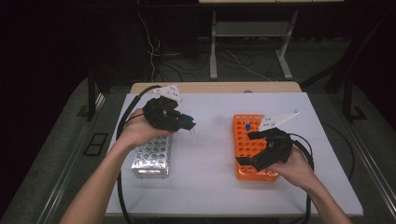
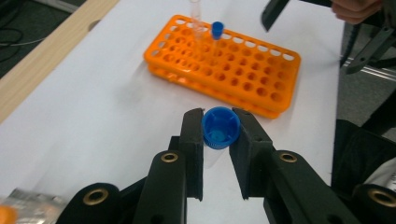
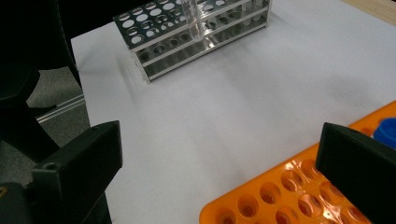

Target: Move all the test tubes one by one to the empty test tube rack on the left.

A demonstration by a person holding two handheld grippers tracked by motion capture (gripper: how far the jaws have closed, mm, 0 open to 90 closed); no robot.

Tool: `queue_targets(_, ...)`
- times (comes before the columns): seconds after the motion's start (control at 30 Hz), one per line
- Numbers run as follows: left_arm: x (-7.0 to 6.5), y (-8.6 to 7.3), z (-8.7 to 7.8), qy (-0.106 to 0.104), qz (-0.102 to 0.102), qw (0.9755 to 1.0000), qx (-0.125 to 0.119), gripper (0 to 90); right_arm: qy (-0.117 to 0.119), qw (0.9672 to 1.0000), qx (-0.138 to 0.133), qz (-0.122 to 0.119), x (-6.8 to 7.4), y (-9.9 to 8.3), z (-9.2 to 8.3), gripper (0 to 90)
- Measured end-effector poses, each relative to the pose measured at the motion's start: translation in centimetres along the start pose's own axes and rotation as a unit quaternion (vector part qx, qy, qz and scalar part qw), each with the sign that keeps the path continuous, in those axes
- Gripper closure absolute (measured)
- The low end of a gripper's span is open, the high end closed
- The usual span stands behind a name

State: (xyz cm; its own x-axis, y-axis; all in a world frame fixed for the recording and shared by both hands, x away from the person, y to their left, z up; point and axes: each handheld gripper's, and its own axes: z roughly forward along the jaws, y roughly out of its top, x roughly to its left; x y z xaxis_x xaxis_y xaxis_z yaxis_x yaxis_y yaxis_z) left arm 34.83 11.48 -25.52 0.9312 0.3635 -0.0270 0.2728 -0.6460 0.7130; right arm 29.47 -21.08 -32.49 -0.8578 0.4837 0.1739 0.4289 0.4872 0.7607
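Two racks are sitting on the desk: the metal rack at nine o'clock, the plastic rack at three o'clock.

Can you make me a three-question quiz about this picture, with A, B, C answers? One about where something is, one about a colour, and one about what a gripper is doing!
1. Where is the shiny metal tube rack?
A. Below the person's left hand
B. On top of the orange rack
C. On the floor

2. What colour is the small round plastic cap between the left gripper's jaws?
A. Red
B. Blue
C. Green

3. What is the right gripper doing?
A. Squeezing a clear tube
B. Squeezing a cap
C. Open, holding nothing

Answers:
1. A: in the high view the metal rack sits on the white table just under the left hand.
2. B: the left gripper view shows a blue cap clamped between the jaws.
3. C: the right gripper view shows its jaws wide apart over the orange plastic tube rack, with nothing between them.
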Motion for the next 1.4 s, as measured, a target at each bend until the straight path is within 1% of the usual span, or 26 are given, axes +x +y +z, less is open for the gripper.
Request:
queue_targets(0.2, 1.1, -0.4, -0.7, 0.019, -0.013, 0.9997, -0.001, 73.8, 0.004, 1.0, 0.004, 0.006, -0.6, -0.8, -0.2, 0.2)
queue_targets(0.33, 2.0, -0.8, -1.2, 0.033, -0.02, 0.9993, 0.002, 73.8, 0.002, 0.9999, 0.004, 0.012, -0.9, -1.2, -0.3, 0.2)
queue_targets(0.4, 2.4, -0.9, -1.5, 0.039, -0.024, 0.9989, -0.001, 73.8, 0.001, 0.9999, 0.005, 0.013, -1.1, -1.4, -0.3, 0.2)
queue_targets(0.5, 3.0, -1.2, -2.0, 0.052, -0.028, 0.9983, 0.003, 73.8, 0.0, 0.9999, 0.007, 0.015, -1.4, -1.8, -0.4, 0.2)
queue_targets(0.57, 3.4, -1.4, -2.2, 0.059, -0.032, 0.9978, 0.002, 73.8, -0.002, 0.9998, 0.008, 0.018, -1.6, -2.0, -0.4, 0.2)
queue_targets(0.73, 4.6, -1.8, -2.8, 0.072, -0.044, 0.9964, 0.002, 73.8, -0.006, 0.9997, 0.007, 0.023, -2.0, -2.5, -0.5, 0.2)
queue_targets(0.93, 5.8, -2.4, -3.1, 0.091, -0.058, 0.9942, -0.001, 73.9, -0.01, 0.9995, 0.005, 0.03, -2.3, -2.8, -0.8, 0.2)
queue_targets(1.07, 6.6, -2.8, -3.1, 0.105, -0.069, 0.9921, 0.0, 73.9, -0.011, 0.9994, 0.003, 0.032, -2.4, -3.0, -0.9, 0.2)
queue_targets(1.2, 7.5, -3.3, -2.8, 0.117, -0.078, 0.9901, 0.004, 74.0, -0.011, 0.9994, 0.003, 0.033, -2.5, -3.1, -0.9, 0.2)
queue_targets(1.4, 8.6, -4.4, -2.1, 0.127, -0.098, 0.9871, 0.006, 74.0, -0.01, 0.9993, 0.001, 0.035, -2.5, -3.3, -1.0, 0.2)
